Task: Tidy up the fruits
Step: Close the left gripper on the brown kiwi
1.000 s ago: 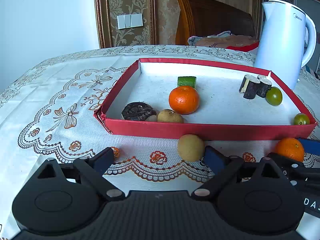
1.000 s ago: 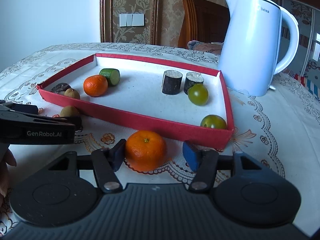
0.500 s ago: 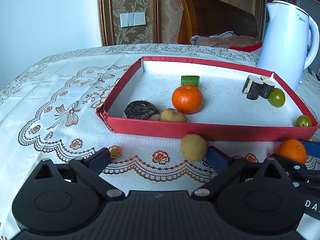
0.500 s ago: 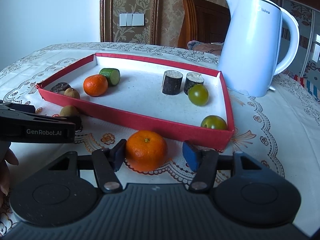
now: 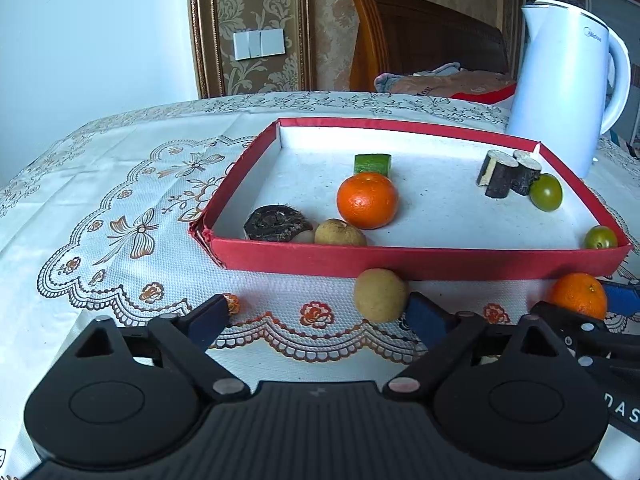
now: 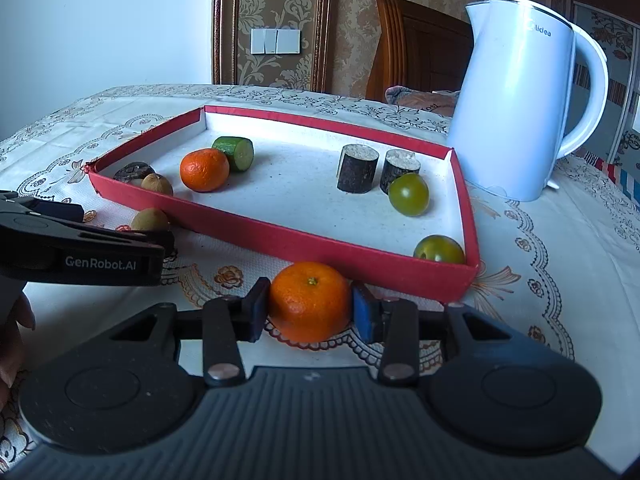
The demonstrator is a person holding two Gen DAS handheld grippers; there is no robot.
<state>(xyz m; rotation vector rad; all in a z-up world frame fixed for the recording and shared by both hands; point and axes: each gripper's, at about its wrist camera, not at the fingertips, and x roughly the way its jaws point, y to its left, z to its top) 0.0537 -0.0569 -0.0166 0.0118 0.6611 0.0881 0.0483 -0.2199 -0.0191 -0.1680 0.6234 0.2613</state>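
A red tray (image 5: 400, 258) (image 6: 280, 236) on the tablecloth holds an orange (image 5: 367, 200), a cucumber piece (image 5: 372, 163), dark log pieces (image 5: 506, 174), two green fruits (image 5: 545, 192), a brown longan (image 5: 339, 234) and a dark fruit (image 5: 276, 222). My right gripper (image 6: 308, 306) is shut on a second orange (image 6: 309, 300) on the cloth in front of the tray. My left gripper (image 5: 316, 314) is open. A tan longan (image 5: 380, 294) lies on the cloth touching its right finger (image 5: 428, 318).
A white electric kettle (image 6: 520, 108) stands right of the tray's far corner. A wooden chair (image 5: 424, 40) with cloth on it is behind the table. The left gripper's body (image 6: 80, 252) reaches in from the left in the right wrist view.
My right gripper's fingers have closed onto the orange in front of the tray. My left gripper has shifted slightly and stays open beside the tan longan.
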